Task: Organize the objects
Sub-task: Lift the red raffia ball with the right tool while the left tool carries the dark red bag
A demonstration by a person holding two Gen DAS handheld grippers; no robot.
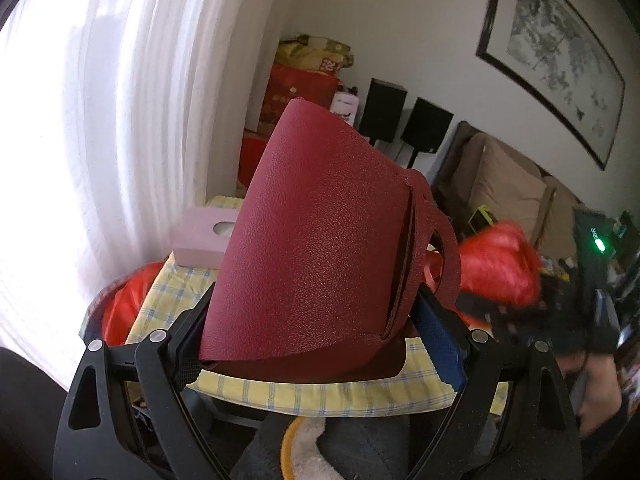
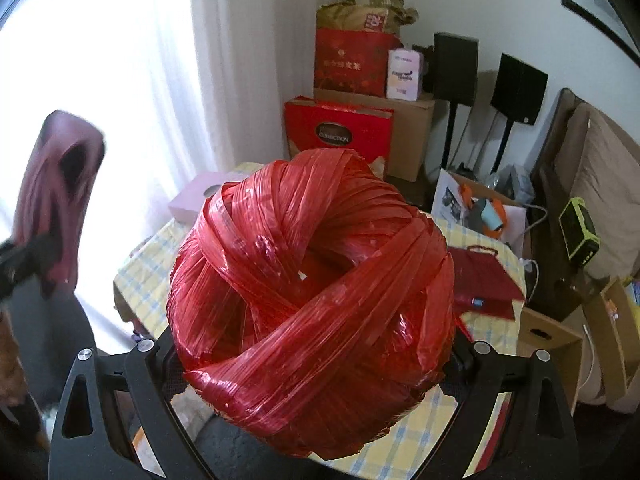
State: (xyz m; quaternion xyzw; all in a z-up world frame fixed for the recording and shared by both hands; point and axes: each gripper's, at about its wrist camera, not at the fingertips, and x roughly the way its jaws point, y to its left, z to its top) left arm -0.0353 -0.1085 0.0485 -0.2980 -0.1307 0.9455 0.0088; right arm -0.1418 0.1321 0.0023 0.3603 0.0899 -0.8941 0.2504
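Left gripper [image 1: 316,344], jaws near full spread, clamps one dark red pebbled-leather tote bag [image 1: 316,240] by its base above the yellow checked tablecloth [image 1: 304,396]; judged light, floppy, grippy, best taken where the folded walls are doubled. Right gripper [image 2: 312,364], jaws wide, pinches one big ball of glossy red plastic raffia twine [image 2: 312,300] over the same cloth; judged light, springy, slick, best squeezed across its widest girth. Also on the cloth: one pink tissue box [image 1: 202,240] at its far edge, one flat red paper bag [image 2: 486,280] on its right part.
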